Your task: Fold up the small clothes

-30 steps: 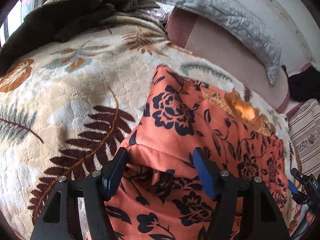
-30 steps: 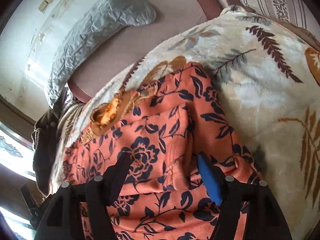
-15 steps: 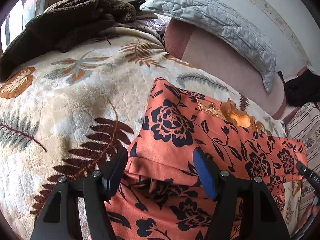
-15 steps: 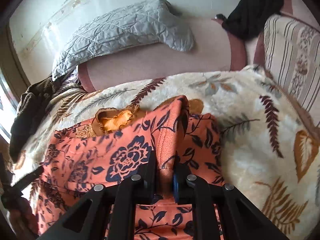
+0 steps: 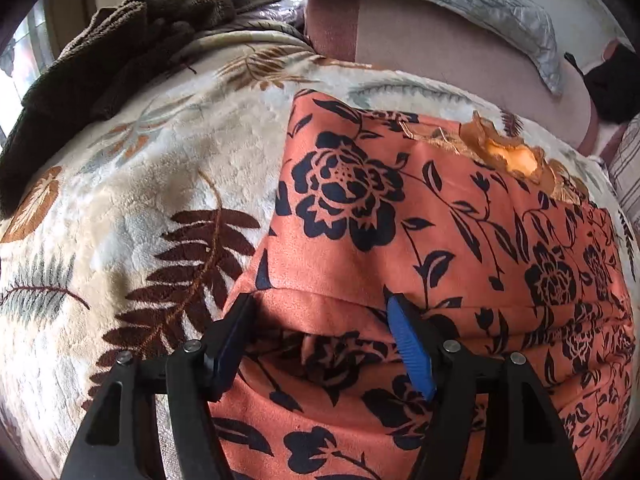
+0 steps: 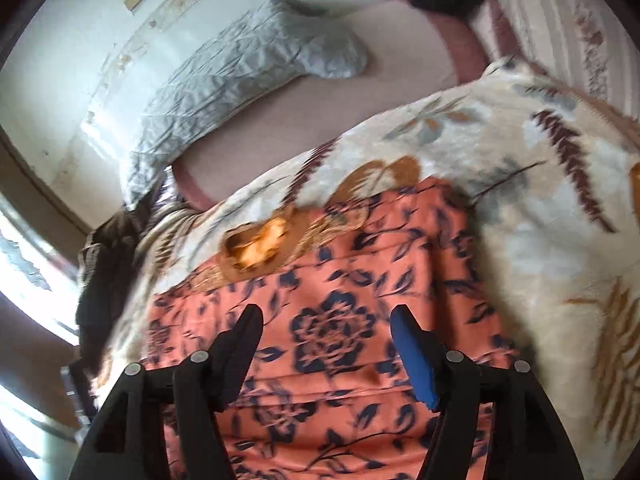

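Your right wrist view is motion-blurred, and the near end of the orange floral garment (image 5: pixel 420 216) runs under both tongs, out of frame. It lies on the leaf-print blanket (image 5: pixel 140 208) on the bed. Left tongs (image 5: pixel 320 336) gape wide, straddling a fabric fold w/o pinching; right tongs (image 6: pixel 326 344) spread wide above the garment, holding nothing.

The left gripper (image 5: pixel 320 316) has its jaws spread wide, black fingers (image 5: pixel 234 336) angled outward, blue pad on the right-hand finger. The right gripper (image 6: pixel 326 332) is likewise spread wide, nothing pinched between its fingers (image 6: pixel 414 356).
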`<state>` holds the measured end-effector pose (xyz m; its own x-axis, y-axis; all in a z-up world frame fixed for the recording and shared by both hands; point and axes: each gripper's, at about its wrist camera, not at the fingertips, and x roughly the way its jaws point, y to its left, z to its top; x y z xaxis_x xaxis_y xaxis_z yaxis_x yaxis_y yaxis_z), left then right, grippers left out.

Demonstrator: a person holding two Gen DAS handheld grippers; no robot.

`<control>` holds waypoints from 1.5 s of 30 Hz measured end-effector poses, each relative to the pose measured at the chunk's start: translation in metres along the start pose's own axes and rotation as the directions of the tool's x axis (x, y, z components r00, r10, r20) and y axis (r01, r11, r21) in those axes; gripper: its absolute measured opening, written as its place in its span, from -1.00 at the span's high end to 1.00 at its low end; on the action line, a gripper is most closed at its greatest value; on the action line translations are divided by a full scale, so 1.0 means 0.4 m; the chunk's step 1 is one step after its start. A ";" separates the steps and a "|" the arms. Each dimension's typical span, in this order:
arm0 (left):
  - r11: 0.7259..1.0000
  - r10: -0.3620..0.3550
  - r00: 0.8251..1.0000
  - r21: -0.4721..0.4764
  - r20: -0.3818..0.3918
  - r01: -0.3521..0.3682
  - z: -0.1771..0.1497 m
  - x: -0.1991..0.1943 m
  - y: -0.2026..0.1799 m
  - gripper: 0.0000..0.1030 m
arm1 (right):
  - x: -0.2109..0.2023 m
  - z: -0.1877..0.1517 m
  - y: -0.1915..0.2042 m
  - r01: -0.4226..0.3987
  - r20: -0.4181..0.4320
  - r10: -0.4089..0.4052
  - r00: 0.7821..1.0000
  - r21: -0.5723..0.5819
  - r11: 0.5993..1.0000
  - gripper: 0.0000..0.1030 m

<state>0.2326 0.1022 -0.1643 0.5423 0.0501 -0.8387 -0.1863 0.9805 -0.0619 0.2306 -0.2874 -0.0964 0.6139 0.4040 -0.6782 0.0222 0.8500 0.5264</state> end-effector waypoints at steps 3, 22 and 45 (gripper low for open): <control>1.000 -0.013 1.000 -0.017 0.008 0.014 0.005 -0.014 0.003 -0.37 | 0.108 -0.047 -0.071 0.018 -0.157 0.005 0.988 0.141 0.990 -0.40; 0.900 -0.243 0.962 -0.341 0.123 0.271 0.013 -0.086 0.166 -0.29 | 0.130 -0.001 0.246 -0.261 -0.165 0.256 0.953 -0.010 0.965 -0.53; 0.778 -0.105 0.986 -0.606 0.128 0.162 0.005 -0.086 0.353 -0.27 | 0.677 -0.108 0.574 -0.397 -0.427 0.478 0.767 0.269 0.878 -0.47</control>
<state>0.1894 0.2395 -0.1433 0.6595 -0.0295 -0.7511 -0.5540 0.6563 -0.5122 0.3678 0.0315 -0.1813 0.1444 0.8607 -0.4881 -0.0119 0.4948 0.8689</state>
